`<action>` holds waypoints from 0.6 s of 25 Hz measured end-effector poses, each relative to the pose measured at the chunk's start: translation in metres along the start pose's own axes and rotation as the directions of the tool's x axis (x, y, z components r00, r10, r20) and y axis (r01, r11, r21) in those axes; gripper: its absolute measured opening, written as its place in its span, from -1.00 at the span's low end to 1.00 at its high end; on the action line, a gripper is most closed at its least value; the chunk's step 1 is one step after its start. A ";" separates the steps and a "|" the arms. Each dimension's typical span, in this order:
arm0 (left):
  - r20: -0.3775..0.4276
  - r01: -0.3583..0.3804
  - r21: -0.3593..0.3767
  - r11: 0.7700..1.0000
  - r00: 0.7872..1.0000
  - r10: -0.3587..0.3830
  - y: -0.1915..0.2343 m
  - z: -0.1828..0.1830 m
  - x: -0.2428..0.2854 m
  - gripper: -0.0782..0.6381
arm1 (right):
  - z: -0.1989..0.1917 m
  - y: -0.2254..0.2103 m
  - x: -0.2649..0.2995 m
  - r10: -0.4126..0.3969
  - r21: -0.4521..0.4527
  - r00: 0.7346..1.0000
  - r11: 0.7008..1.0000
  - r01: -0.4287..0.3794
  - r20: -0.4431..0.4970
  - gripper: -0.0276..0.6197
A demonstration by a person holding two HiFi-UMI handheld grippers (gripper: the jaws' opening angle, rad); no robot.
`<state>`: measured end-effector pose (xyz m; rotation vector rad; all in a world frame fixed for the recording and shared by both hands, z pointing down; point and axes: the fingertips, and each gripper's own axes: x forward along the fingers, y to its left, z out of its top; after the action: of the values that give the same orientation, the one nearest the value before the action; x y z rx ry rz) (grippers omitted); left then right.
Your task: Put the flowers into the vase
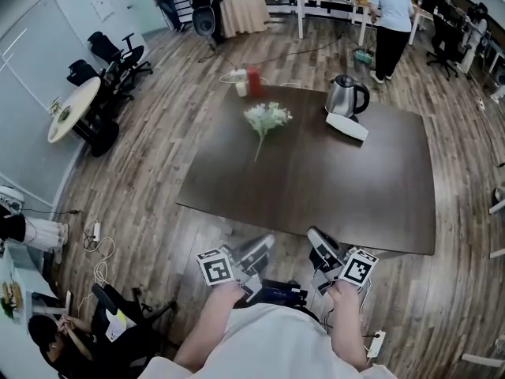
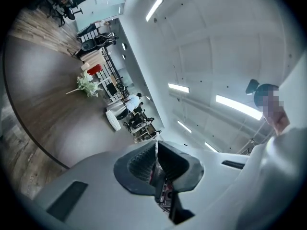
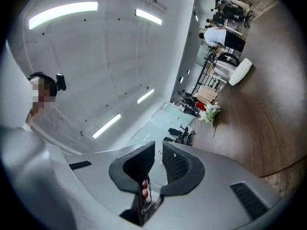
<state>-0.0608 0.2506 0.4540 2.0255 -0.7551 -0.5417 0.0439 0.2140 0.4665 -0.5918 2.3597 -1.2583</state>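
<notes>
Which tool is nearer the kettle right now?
Right. The right tool is just off the table's near edge, roughly in line with the kettle; the left tool is also off that edge but farther to the left.

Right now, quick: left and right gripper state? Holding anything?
Left gripper: closed, nothing between the jaws.
Right gripper: closed, nothing between the jaws.

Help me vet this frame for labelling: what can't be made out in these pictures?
- Red upright item and white item at the dark wooden table's far edge: too small in the head view to tell whether either is a vase.
- White flower bunch: stem count too small in every view.
- Flat white object beside the steel kettle: too small to name, head view.
</notes>
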 end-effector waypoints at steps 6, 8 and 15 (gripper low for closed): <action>-0.017 0.030 -0.016 0.999 0.999 -0.031 0.011 0.007 0.023 -0.72 | 0.014 -0.012 0.000 -0.024 -0.014 1.000 1.000 0.025 0.010 -0.84; -0.021 0.049 -0.024 0.999 0.999 -0.049 0.019 0.013 0.035 -0.72 | 0.021 -0.019 0.002 -0.038 -0.023 0.999 0.999 0.039 0.014 -0.84; -0.020 0.114 -0.060 0.992 0.993 -0.115 0.048 0.055 0.079 -0.72 | 0.057 -0.046 0.029 -0.109 -0.064 0.994 0.992 0.110 0.019 -0.84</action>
<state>-0.0532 0.1433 0.4593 2.0261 -0.6044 -0.5979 0.0583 0.1370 0.4721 -0.7584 2.3914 -1.2213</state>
